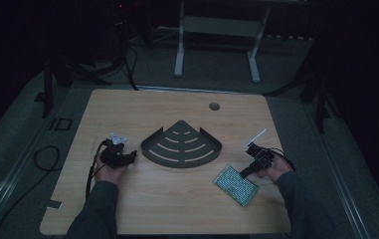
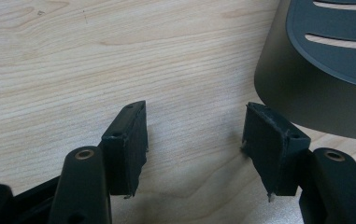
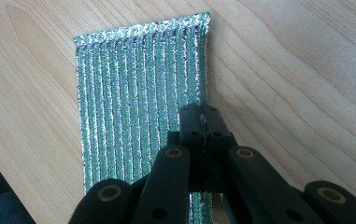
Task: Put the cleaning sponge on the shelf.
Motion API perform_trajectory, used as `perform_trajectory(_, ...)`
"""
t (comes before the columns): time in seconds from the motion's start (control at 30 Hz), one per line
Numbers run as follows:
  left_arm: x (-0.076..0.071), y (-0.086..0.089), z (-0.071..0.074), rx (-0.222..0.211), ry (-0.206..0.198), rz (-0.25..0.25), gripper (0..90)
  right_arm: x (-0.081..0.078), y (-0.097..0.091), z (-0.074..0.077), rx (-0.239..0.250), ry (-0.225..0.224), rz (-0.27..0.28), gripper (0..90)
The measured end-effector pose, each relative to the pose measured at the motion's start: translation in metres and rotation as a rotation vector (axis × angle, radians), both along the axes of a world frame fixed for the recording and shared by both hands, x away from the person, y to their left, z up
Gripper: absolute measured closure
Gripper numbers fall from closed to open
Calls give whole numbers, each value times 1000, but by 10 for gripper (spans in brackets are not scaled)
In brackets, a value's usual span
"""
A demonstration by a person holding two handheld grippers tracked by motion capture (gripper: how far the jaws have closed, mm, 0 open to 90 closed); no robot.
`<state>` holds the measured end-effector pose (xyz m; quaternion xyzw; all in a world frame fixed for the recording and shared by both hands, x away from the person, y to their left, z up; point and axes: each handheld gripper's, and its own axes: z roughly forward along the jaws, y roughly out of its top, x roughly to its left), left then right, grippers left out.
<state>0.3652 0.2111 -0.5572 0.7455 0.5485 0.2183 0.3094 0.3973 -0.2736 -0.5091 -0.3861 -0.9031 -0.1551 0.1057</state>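
Table [image 1: 177, 209] with a dark fan-shaped rack [image 1: 182, 147] at centre. Sponge cloth [image 3: 143, 93] lies flat near the front right; right gripper [image 3: 202, 119] is clenched on its edge, apparently to lift it. Left gripper [image 2: 194, 140], released, waits beside the rack.

The high view is dim and underexposed; the room beyond the table [image 1: 177, 209] sinks into near black. Both gripper views are bright and evenly lit, with soft shadows under the jaws. The green foil pad [image 3: 138, 93] glitters with small glare, sharply focused.
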Motion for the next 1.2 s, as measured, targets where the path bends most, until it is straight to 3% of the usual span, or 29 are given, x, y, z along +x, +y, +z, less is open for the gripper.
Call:
perform_trajectory(0.43,0,0,0,0,1,0,407,-3,4,19,-12,-43,26,899)
perform_trajectory(1.2,0,0,0,1,1,1,404,5,6,56,4,-125,22,900)
